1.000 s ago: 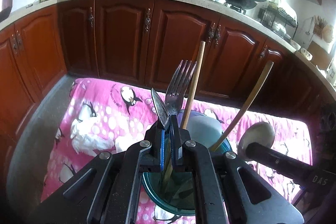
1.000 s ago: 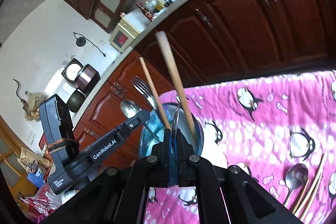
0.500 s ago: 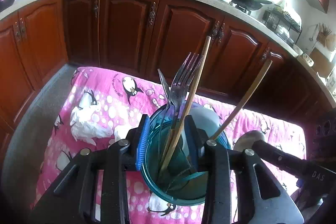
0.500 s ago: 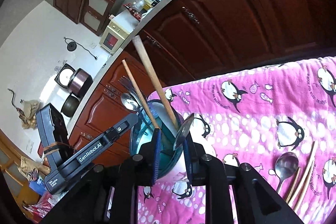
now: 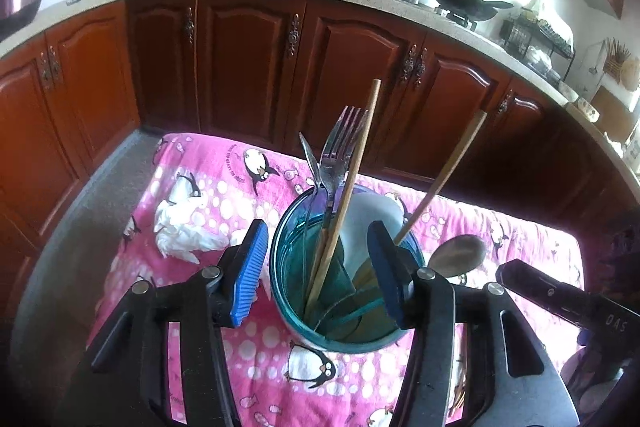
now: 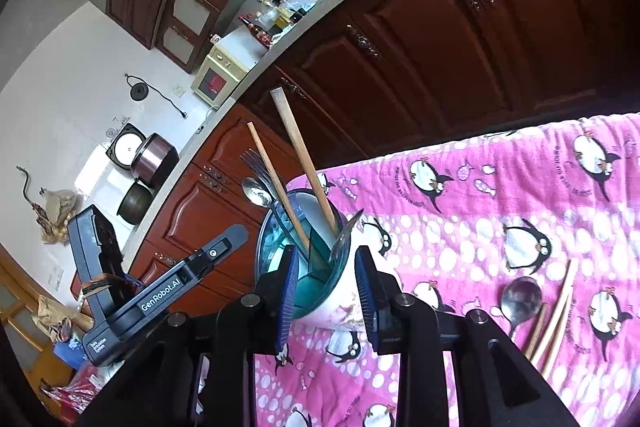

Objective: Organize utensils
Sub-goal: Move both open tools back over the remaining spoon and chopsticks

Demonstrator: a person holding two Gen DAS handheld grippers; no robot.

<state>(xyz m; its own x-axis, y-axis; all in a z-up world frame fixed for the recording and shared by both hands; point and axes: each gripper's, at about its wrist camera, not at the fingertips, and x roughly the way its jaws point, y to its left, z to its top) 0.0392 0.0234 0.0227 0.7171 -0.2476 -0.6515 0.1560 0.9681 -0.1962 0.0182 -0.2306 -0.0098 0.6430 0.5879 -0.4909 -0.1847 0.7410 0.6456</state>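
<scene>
The left gripper (image 5: 316,267) stands wide, its blue pads (image 5: 248,273) either side of the cup (image 5: 280,283) and clear of it; its jaws have just been opening, and nothing is clamped. The right gripper (image 6: 326,295) has also just been opening: its pads (image 6: 289,297) flank the cup's (image 6: 320,291) near rim with the wall between them, and whether they touch it cannot be told from this view. It grips no utensil.

The cup is teal glass with a white part on one side, upright on the pink penguin cloth (image 5: 224,195). Inside it, everything stands on end with its long axis steeply up. A fork (image 5: 340,151) rises tines upward, near vertical, with a metal spoon (image 5: 310,159) just beside it, bowl up. A chopstick (image 5: 352,179) leans slightly right past the fork tines. A second chopstick (image 5: 444,179) tilts further right over the rim. In the right wrist view another spoon bowl (image 6: 346,231) pokes up at the near rim, tilted right.

Outside the cup, in the left wrist view, a crumpled tissue (image 5: 180,223) lies on the cloth to the left, apart from it. In the right wrist view a loose spoon (image 6: 520,301) lies flat on the cloth to the right, bowl away from the camera, beside two chopsticks (image 6: 556,315) lying roughly parallel to it, all well apart from the cup.
</scene>
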